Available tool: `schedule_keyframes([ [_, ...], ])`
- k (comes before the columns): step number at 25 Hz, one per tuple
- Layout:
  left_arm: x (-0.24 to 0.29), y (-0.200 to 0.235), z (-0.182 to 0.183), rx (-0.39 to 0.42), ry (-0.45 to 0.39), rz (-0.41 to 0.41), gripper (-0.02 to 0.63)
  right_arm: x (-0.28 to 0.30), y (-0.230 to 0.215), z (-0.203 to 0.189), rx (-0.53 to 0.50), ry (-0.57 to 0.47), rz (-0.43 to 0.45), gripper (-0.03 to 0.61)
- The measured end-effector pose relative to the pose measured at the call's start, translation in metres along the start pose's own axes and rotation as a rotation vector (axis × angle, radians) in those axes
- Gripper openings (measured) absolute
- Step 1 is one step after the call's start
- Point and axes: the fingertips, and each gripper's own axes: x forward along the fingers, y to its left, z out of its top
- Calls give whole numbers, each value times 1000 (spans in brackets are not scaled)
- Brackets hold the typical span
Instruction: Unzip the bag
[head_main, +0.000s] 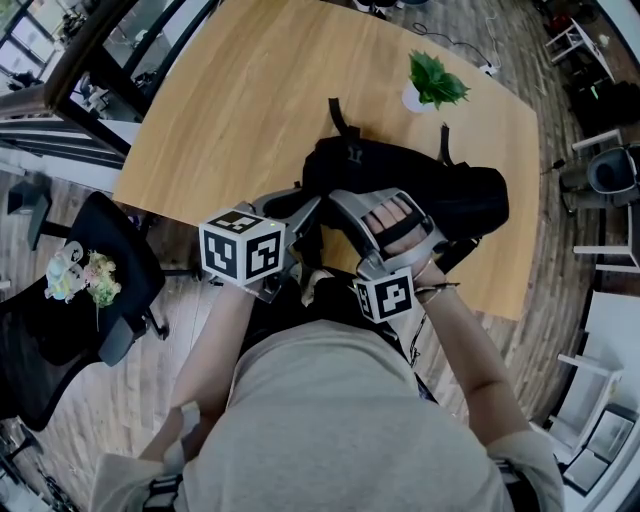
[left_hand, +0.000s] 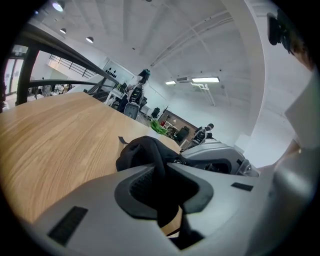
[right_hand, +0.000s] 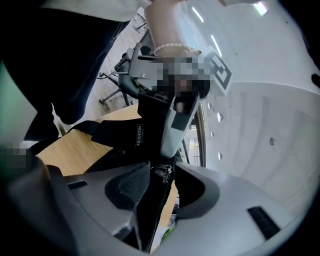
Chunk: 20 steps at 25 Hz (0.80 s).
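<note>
Black bag (head_main: 420, 190) is lying on the wooden table (head_main: 250, 100), at the edge nearest the person. It is soft and slumping, with straps poking out toward the far side (all black, no other colour showing). A potted plant (head_main: 432, 82) is standing just beyond it.

The left gripper (left_hand: 160, 167) is pinching a raised fold of the bag's black fabric, jaws nearly together on it. The right gripper (right_hand: 161, 170) is holding its jaws apart. The metal zipper pull (right_hand: 165, 172) is sitting between the tips, with the pads not pressing on it.

The head view is giving the whole bag and its place on the table, but both sets of jaw tips are getting lost against the black. The left gripper view is showing the pinched fold, with the right gripper's grey body just behind it. Only the right gripper view is showing the zipper track (right_hand: 155, 220) running down between the jaws, plus a strap (right_hand: 139, 134) printed FASHION in white.
</note>
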Motion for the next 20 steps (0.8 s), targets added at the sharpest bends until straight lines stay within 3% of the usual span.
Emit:
schedule_keyframes([
  [6,-1,-1,0,-9,-8,2,71,-6,0,-5,106,19,-17,135],
  [16,-2,-1,-1,-6,-12,6,71,-15,-3,-5,379,39,-49,133],
  [20,-1,-1,-1,-9,-12,5,71,-20,-6,1,451,33,-78,53],
])
